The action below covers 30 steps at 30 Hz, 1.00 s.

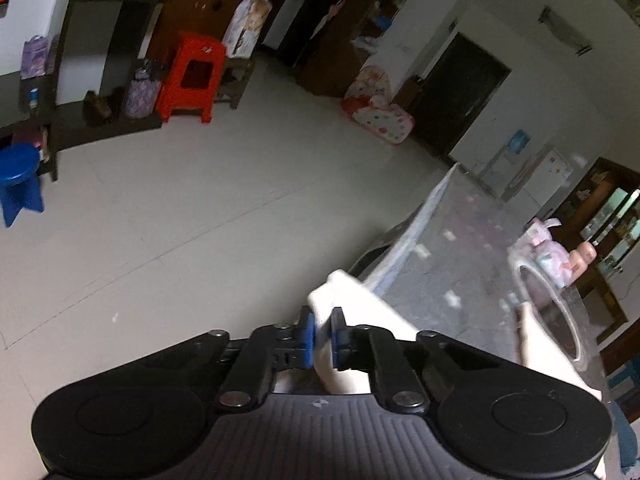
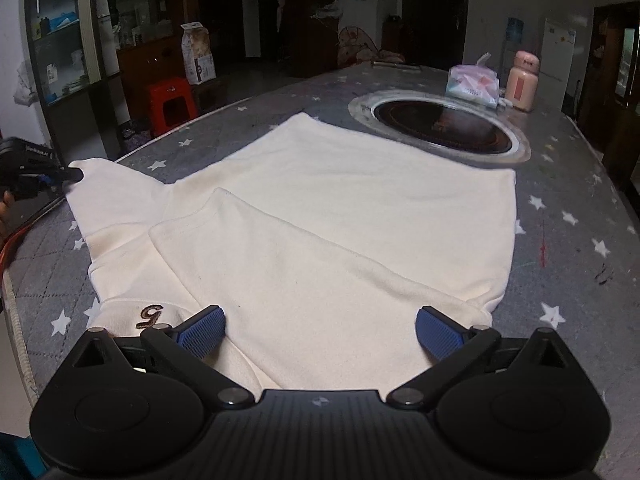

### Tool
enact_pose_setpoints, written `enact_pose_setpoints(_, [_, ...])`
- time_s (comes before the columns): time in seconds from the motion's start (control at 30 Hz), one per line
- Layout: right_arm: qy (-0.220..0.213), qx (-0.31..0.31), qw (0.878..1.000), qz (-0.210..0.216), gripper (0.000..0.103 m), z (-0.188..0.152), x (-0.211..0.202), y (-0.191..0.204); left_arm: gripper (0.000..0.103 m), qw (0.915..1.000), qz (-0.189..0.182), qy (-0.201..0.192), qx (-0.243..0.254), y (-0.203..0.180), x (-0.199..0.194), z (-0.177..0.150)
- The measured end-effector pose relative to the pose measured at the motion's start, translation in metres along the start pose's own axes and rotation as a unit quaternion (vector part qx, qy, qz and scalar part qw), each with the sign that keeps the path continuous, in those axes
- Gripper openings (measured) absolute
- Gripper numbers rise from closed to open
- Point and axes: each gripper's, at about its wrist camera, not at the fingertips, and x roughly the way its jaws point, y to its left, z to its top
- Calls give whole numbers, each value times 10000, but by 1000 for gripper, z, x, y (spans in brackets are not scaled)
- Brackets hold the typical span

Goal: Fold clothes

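Observation:
A cream sweatshirt [image 2: 340,216] lies spread on the grey star-patterned table [image 2: 580,208], one sleeve folded across its body. A brown embroidered mark [image 2: 150,315] shows near its front left. My right gripper [image 2: 320,332] is open just above the garment's near edge, holding nothing. My left gripper [image 1: 322,334] is shut on the cuff of the cream sleeve [image 1: 340,292]. In the right wrist view it [image 2: 60,178] holds that sleeve end out at the table's left edge.
A round inset burner [image 2: 440,126] sits in the table beyond the garment. A tissue pack [image 2: 474,84] and a pink bottle [image 2: 522,80] stand behind it. A red stool [image 1: 192,76] and a blue stool [image 1: 18,184] stand on the floor to the left.

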Motion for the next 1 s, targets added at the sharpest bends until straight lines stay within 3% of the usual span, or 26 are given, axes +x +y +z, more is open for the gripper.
enact_pose_setpoints(0.13, [-158,-68,9998,-67,103,1,-10,0,6,9979,-587,-123,243,-36,-22,4])
enact_pose_setpoints(0.27, [-324,36,9994,-101,103,1,-25,-7,6,9876,-1369,24,771,-93,-34,-2])
enact_pose_setpoints(0.47, [-449,323,9981,-285,102,-8,-41,-27,6,9548,-2512,454,1520,-177,-44,-39])
enact_pose_setpoints(0.6, [-513,483,9965,-452,102,-17,-52,-39,6,9328,-2989,897,1804,-218,-38,-71])
enact_pose_setpoints(0.7, [-567,635,9947,-584,102,-22,-60,-49,6,9174,-3196,1259,2010,-241,-27,-100])
enact_pose_setpoints(0.93, [-566,876,9917,-756,97,-28,-65,-62,14,8935,-3176,2193,2296,-253,3,-148])
enact_pose_setpoints(1.0, [-558,908,9915,-744,95,-27,-65,-63,17,8914,-3172,2235,2342,-247,2,-145])
